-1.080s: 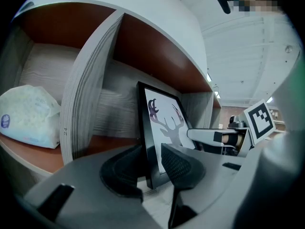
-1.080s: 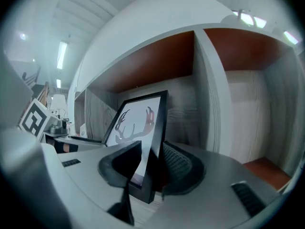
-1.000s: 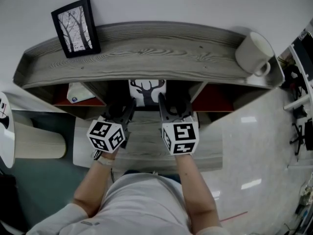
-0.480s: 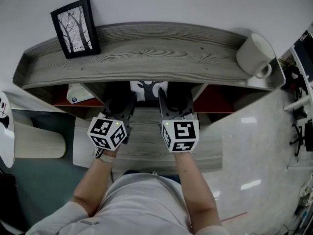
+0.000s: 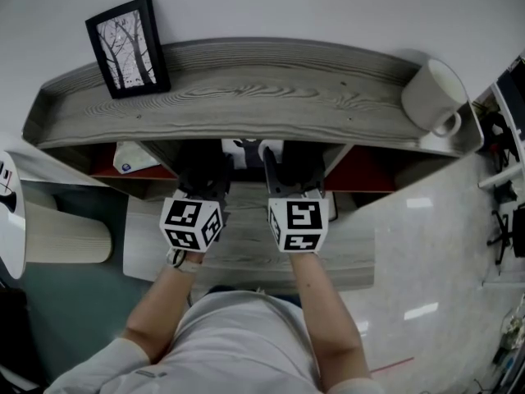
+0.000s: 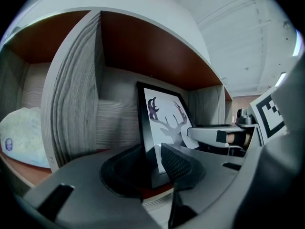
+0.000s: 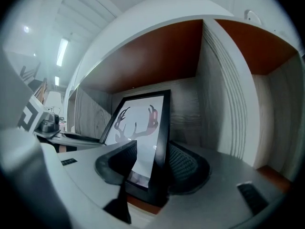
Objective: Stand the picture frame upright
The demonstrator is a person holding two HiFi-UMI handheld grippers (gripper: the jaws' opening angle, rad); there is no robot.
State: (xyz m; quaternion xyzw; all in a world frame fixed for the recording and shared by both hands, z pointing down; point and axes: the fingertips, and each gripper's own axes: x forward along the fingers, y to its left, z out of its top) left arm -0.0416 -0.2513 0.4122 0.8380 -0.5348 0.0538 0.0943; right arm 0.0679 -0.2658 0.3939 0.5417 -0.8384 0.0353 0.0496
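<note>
Two hand-held grippers closed on a deer frame [image 7: 143, 128] inside the middle cubby [image 7: 157, 56] of a grey wood-grain counter [image 5: 271, 97]. The left gripper [image 6: 155, 163] clamped the frame's left edge low down, and the right gripper [image 7: 152, 168] clamped its right edge, each black border pinched between ribbed fingers [image 7: 186, 166]. The frame stood in the cubby with its long axis vertical, the print facing out toward the person and its bottom edge at the cubby floor. It appeared to tip back slightly toward the rear wall. It sat straight ahead of both pairs of fingers, neither hand clearly the nearer, so any coming release would likely turn on whether it balanced or leaned on that wall. A white packet [image 5: 135, 156] lay in the compartment left of the cubby. On the counter top above it, a tree picture [image 5: 127, 46] leaned on the white wall [image 5: 287, 6] far to the left and a white mug [image 5: 435, 97] lay on its side far to the right. Pale glossy floor [image 5: 426, 245] showed lower right.
</note>
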